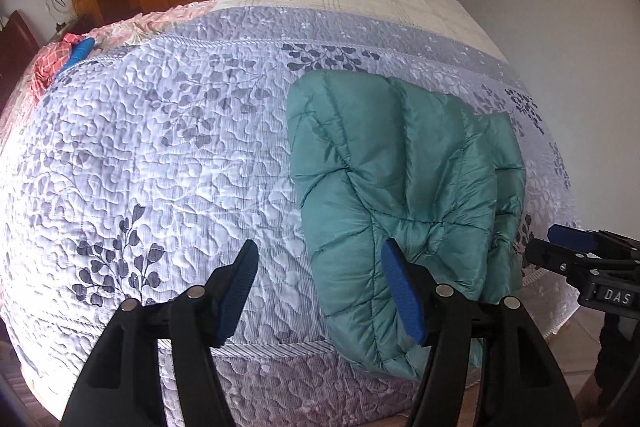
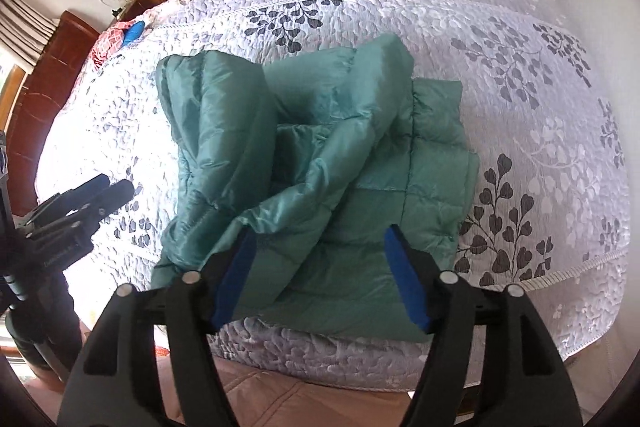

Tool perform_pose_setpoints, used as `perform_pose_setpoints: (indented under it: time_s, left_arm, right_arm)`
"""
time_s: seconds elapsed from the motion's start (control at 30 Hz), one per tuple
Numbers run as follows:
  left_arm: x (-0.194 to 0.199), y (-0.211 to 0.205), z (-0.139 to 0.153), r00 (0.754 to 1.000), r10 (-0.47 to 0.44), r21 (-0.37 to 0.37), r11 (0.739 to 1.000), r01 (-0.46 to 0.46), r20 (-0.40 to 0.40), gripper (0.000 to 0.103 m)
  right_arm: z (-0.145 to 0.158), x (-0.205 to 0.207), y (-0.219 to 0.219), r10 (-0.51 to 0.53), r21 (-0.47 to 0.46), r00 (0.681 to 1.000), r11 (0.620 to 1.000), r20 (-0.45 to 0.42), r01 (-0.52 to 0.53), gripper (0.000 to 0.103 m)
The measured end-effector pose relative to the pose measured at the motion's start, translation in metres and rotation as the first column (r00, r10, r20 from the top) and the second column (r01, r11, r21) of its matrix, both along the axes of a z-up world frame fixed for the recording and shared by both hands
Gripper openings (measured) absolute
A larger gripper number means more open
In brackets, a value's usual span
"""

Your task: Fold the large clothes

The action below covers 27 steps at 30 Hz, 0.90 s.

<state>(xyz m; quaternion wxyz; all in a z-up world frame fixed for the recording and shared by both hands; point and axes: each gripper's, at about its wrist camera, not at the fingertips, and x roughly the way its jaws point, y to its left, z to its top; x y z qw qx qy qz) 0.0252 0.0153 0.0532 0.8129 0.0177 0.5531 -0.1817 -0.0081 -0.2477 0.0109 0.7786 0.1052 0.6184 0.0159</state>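
Right gripper (image 2: pixel 320 267): hovered over the near edge of the green puffer jacket (image 2: pixel 320 155), jaws spread apart with nothing pinched between the blue pads (image 2: pixel 234 279); fabric lay below them, not clamped.
Left gripper (image 1: pixel 320 283): jaws likewise parted and empty, held above the jacket's left edge, one pad (image 1: pixel 402 291) over the padded cloth and the other over the bare quilt.
Jacket position: lay on the floral quilted bedspread (image 1: pixel 160 147), close to the bed's near edge, its lower hem slightly overhanging that edge.
Jacket shape: gathered into a compact bundle; one side panel was rolled over the middle, and a sleeve (image 2: pixel 304 195) ran diagonally across the top toward the near-left corner.
Done so far, as judged: sides appeared brought inward, so the garment was already much narrower than a spread-out coat.
Left to do, as judged: the loose sleeve looked untidy and the layers puffed up unevenly; straightening, tucking that sleeve and a final fold probably remained.
Beyond the jacket: red-checked cloth (image 1: pixel 52 63) sat at the far-left side of the bed.
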Motion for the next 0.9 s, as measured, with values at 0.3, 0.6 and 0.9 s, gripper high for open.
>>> perform_pose_setpoints:
  time_s: [0.3, 0.6, 0.9]
  left_arm:
    - [0.004, 0.004, -0.005, 1.0, -0.002, 0.057, 0.998, 0.001, 0.017, 0.064]
    - [0.007, 0.013, -0.012, 1.0, -0.006, 0.059, 0.998, 0.006, 0.008, 0.064]
    - [0.007, 0.021, -0.019, 1.0, 0.017, 0.05, 0.999, -0.017, 0.004, 0.064]
  right_arm:
    - [-0.009, 0.021, 0.022, -0.01, 0.092, 0.998, 0.996, -0.067, 0.016, 0.076]
    - [-0.038, 0.054, 0.038, -0.018, 0.101, 0.988, 0.994, -0.152, 0.034, 0.075]
    - [-0.043, 0.066, 0.039, 0.0, 0.152, 0.985, 0.988, -0.174, 0.027, 0.024]
